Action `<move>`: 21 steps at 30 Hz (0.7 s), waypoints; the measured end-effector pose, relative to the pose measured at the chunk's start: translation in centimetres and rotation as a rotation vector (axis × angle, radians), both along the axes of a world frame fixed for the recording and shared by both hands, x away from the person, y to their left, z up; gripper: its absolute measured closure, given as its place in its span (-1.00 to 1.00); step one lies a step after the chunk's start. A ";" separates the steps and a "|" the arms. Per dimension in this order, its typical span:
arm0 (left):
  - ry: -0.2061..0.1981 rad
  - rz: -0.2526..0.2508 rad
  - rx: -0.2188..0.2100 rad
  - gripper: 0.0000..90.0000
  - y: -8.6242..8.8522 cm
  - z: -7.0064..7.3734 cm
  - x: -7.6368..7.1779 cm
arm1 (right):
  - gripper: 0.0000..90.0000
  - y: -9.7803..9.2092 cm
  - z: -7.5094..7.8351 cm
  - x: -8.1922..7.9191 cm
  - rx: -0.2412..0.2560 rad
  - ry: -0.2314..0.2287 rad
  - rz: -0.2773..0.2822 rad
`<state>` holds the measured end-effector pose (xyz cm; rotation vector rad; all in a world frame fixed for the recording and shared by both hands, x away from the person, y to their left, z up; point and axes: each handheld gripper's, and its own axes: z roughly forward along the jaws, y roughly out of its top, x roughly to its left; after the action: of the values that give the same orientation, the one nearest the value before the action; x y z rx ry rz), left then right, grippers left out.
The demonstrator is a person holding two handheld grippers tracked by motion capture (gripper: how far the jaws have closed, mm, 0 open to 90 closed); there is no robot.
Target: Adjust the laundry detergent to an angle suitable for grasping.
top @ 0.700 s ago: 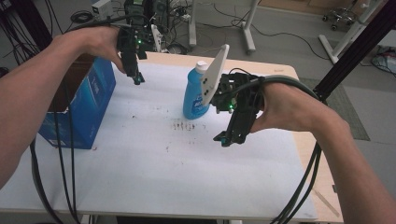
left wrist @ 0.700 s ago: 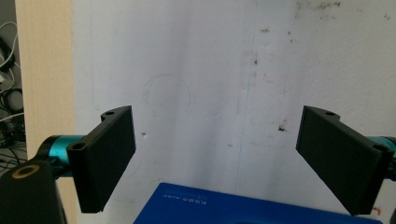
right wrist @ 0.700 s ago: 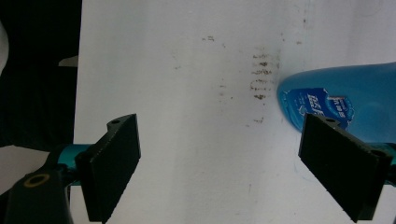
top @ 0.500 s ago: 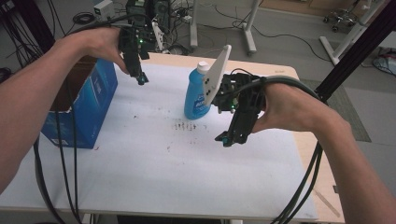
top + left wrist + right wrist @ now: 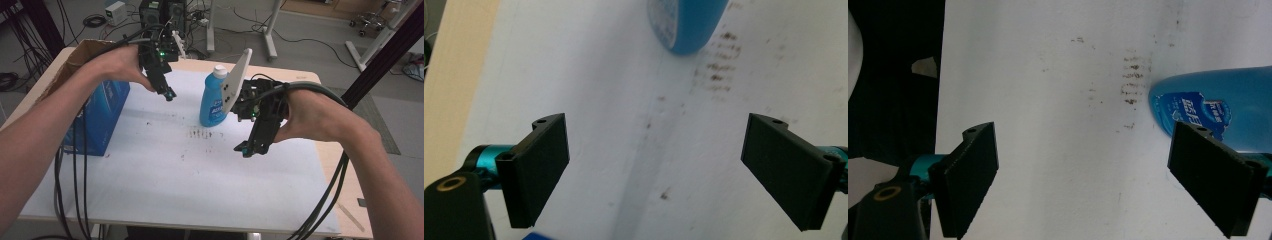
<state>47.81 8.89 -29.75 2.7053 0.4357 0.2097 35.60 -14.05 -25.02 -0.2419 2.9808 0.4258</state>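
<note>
Two flat black claws flank a smooth, rounded blue bottle (image 5: 213,100).

Glossy blue plastic bottle (image 5: 213,102), seemingly matt white table (image 5: 165,185)

blue cardboard box (image 5: 100,112), stained white table (image 5: 165,185), floor cables (image 5: 305,40)

blue bottle (image 5: 212,104), blue box (image 5: 102,117), white table (image 5: 165,185)
</note>
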 end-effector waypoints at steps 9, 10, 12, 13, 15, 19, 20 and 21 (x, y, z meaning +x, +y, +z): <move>0.002 0.149 -0.137 -0.73 -2.2 -1.1 -1.8 | -0.73 -0.3 0.3 -0.5 -0.004 -0.009 0.003; -0.007 0.171 -0.157 -0.73 -2.6 -1.4 -2.0 | -0.73 -0.3 0.3 -0.5 -0.003 -0.009 0.001; -0.016 0.205 -0.189 -0.74 -3.3 -1.9 -2.2 | -0.73 -0.3 0.4 -0.6 -0.002 -0.012 0.003; -0.022 0.221 -0.201 -0.74 -3.7 -2.3 -2.3 | -0.73 -0.3 0.4 -0.6 -0.004 -0.012 0.001; -0.031 0.237 -0.214 -0.74 -4.0 -2.6 -2.4 | -0.73 -0.4 0.4 -0.6 0.001 -0.014 0.000; -0.062 0.323 -0.302 -0.74 -5.4 -3.8 -2.6 | -0.73 -0.5 0.5 -0.6 -0.004 -0.012 -0.003; -0.062 0.323 -0.302 -0.74 -5.4 -3.8 -2.6 | -0.73 -0.5 0.5 -0.6 -0.004 -0.012 -0.003; -0.079 0.347 -0.315 -0.74 -5.9 -4.1 -2.5 | -0.73 -0.5 0.4 -0.6 -0.003 -0.013 -0.002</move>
<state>45.26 3.01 -33.88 2.2921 0.8381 0.3132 35.00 -14.57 -24.58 -0.2408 2.9687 0.4176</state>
